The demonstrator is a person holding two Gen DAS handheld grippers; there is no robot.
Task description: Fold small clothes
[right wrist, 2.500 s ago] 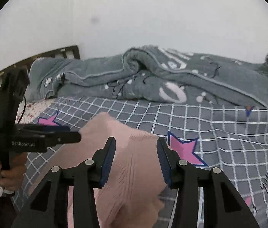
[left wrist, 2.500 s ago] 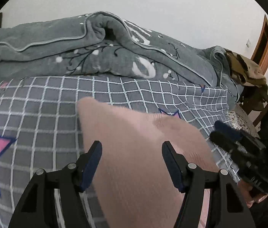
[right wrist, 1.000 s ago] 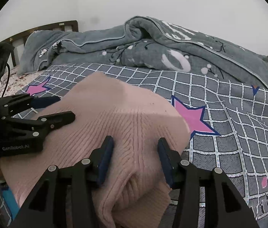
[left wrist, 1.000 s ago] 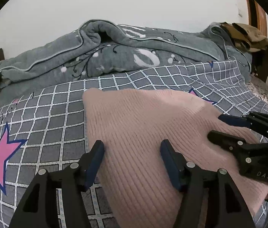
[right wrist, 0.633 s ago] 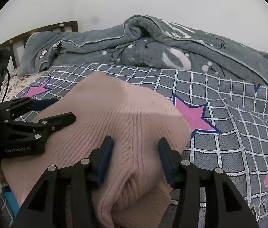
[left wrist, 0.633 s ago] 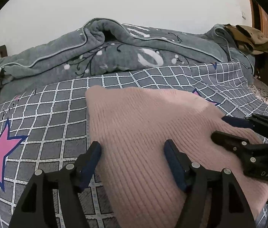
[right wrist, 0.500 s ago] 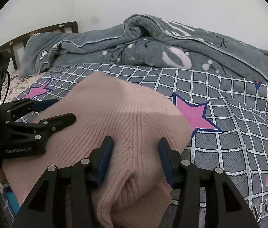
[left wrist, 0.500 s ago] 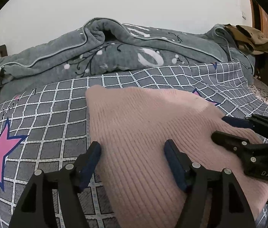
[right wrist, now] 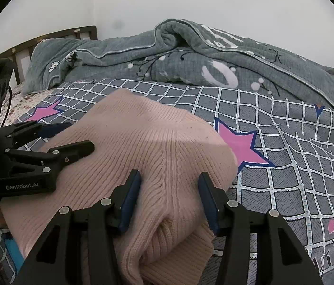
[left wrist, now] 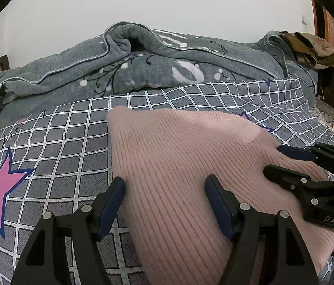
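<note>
A pink ribbed knit garment (left wrist: 178, 163) lies folded on the grey checked bedsheet (left wrist: 67, 142); it also shows in the right wrist view (right wrist: 143, 147). My left gripper (left wrist: 164, 190) is open, its jaws straddling the garment's near left part just above the knit. My right gripper (right wrist: 168, 185) is open over the garment's near right corner, where the knit bunches in a thick fold. Each gripper shows in the other's view, the right one (left wrist: 285, 161) and the left one (right wrist: 72, 140), both open over the garment.
A rumpled grey quilt (left wrist: 143, 71) lies along the back of the bed against the white wall. Pink stars (right wrist: 240, 142) mark the sheet. A wooden headboard (right wrist: 55, 35) is at far left. A chair with brown clothes (left wrist: 314, 47) stands at right.
The garment was carried forward and laid down flat on the sheet since the earliest frames. In the last second both grippers stay open and barely move.
</note>
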